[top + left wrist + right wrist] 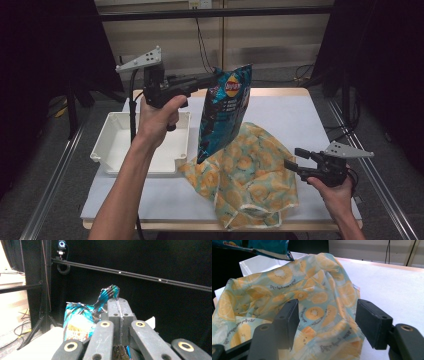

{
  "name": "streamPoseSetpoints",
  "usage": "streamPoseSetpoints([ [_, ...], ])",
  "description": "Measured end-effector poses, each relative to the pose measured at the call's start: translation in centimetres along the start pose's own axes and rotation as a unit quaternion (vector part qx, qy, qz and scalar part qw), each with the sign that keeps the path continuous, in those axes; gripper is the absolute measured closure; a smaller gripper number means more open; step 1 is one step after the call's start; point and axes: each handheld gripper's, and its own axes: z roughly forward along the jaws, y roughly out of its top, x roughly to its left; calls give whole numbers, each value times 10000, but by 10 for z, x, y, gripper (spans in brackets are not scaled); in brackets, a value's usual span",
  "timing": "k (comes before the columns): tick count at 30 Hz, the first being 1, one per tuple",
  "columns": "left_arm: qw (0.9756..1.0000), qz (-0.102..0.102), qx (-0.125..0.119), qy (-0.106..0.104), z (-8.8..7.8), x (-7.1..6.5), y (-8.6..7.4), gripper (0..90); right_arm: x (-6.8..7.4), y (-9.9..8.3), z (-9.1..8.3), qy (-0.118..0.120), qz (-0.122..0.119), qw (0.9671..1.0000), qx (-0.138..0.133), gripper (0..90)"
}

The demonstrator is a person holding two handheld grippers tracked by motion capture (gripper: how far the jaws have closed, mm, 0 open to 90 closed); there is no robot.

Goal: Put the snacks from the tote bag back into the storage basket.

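— Looking down from the high view, what does the left gripper (214,80) have?

— It pinches the top edge of a blue chip bag (222,112), which hangs upright in the air. The bag's lower end sits over the fruit-print cloth bag (250,175) that lies crumpled on the white table (310,120). A white tray (120,145) stands just beside the cloth, on its left.

— And the right gripper (292,157)?

— It is low at the table's right side, level, jaws spread and pointing at the cloth's right edge, near it. From here I cannot tell whether it touches the cloth.

— Now the left gripper view?

— The two black jaws are pressed together with the crumpled foil top of the chip bag (80,322) caught between them; a twist of foil sticks up past the tips, and the bag's printed face hangs to the left.

— The right gripper view?

— Its jaws stand wide apart, clamping nothing. The cloth bag (312,290) bulges between and beyond them, its orange and kiwi print facing the camera. The chip bag's serrated bottom seam (272,255) hangs at the upper left, above the cloth, with the tray's white wall (257,263) behind.
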Motion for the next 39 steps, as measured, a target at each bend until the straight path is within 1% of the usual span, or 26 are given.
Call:
streamPoseSetpoints([
  [4, 10000, 38, -45, 65, -8, 3, 6, 900, 0, 0, 1, 18, -9, 10000, 10, 351],
  [8, 9997, 24, -58, 245, -19, 7, 8, 900, 1, 0, 1, 30, -3, 10000, 6, 351],
  [9, 9996, 3, -92, 261, -21, 9, 8, 900, 1, 0, 2, 31, 1, 10000, 4, 350],
  [10, 9996, 11, -83, 275, -24, 10, 8, 900, 1, 0, 2, 29, 6, 10000, -1, 348],
  [11, 9994, 23, -64, 342, -27, 11, 8, 900, 1, 0, 2, 34, 13, 10000, 5, 348],
  [12, 9994, 23, -64, 342, -27, 11, 8, 900, 1, 0, 2, 21, 9, 10000, 17, 348],
  [13, 9992, -8, -96, 386, -32, 12, 7, 900, 1, 0, 2, 18, 7, 10000, 19, 347],
  [15, 9991, 26, -67, 425, -36, 14, 7, 900, 1, 0, 2, 7, 7, 10000, 24, 344],
  [16, 9987, 5, -87, 499, -42, 15, 5, 900, 0, 0, 2, 7, 0, 10000, 21, 344],
  [17, 9985, 27, -60, 543, -46, 16, 5, 900, 0, -1, 2, 13, 5, 10000, 22, 342],
  [19, 9981, -5, -96, 615, -54, 18, 3, 900, 0, -1, 2, 10, 2, 10000, 34, 338],
  [20, 9981, -5, -96, 615, -54, 18, 3, 900, 0, -1, 2, 15, 3, 10000, 34, 331],
  [21, 9976, -34, -101, 679, -58, 19, 2, 900, 0, -1, 2, 15, 3, 10000, 34, 331],
  [22, 9971, -17, -75, 752, -67, 22, -1, 900, 0, -2, 1, 11, -5, 10000, 45, 331],
  [23, 9971, -17, -75, 752, -67, 22, -1, 900, 0, -2, 1, 20, -1, 10000, 53, 331],
  [24, 9968, -7, -59, 794, -72, 23, -2, 900, 0, -2, 1, 20, -1, 10000, 53, 331],
  [25, 9961, -45, -79, 875, -76, 24, -3, 900, 0, -3, 2, 28, 5, 10000, 61, 328],
  [26, 9953, -55, -91, 961, -84, 25, -4, 900, 0, -3, 2, 26, -2, 10000, 59, 328],
  [28, 9947, -71, -133, 1014, -92, 26, -8, 900, 0, -3, 2, 36, 9, 10000, 78, 325],
  [29, 9947, -71, -133, 1014, -92, 26, -8, 900, 0, -3, 2, 47, -13, 10000, 67, 325],
  [30, 9938, -140, -189, 1091, -100, 30, -10, 900, 0, -3, 2, 43, -13, 10000, 63, 325],
  [32, 9927, -111, -148, 1191, -105, 31, -11, 900, 0, -3, 2, 43, -4, 10000, 65, 325],
  [34, 9921, -175, -146, 1231, -111, 33, -13, 900, 1, -3, 2, 33, -15, 10000, 70, 322],
  [35, 9912, -219, -120, 1301, -113, 34, -14, 900, 1, -3, 2, 30, -28, 10000, 66, 321],
  [38, 9896, -204, 7, 1421, -121, 39, -17, 900, 0, -3, 2, 23, -2, 10000, 65, 316],
  [39, 9888, -226, -6, 1477, -123, 40, -19, 900, 1, -3, 1, 24, -4, 10000, 71, 316],
])
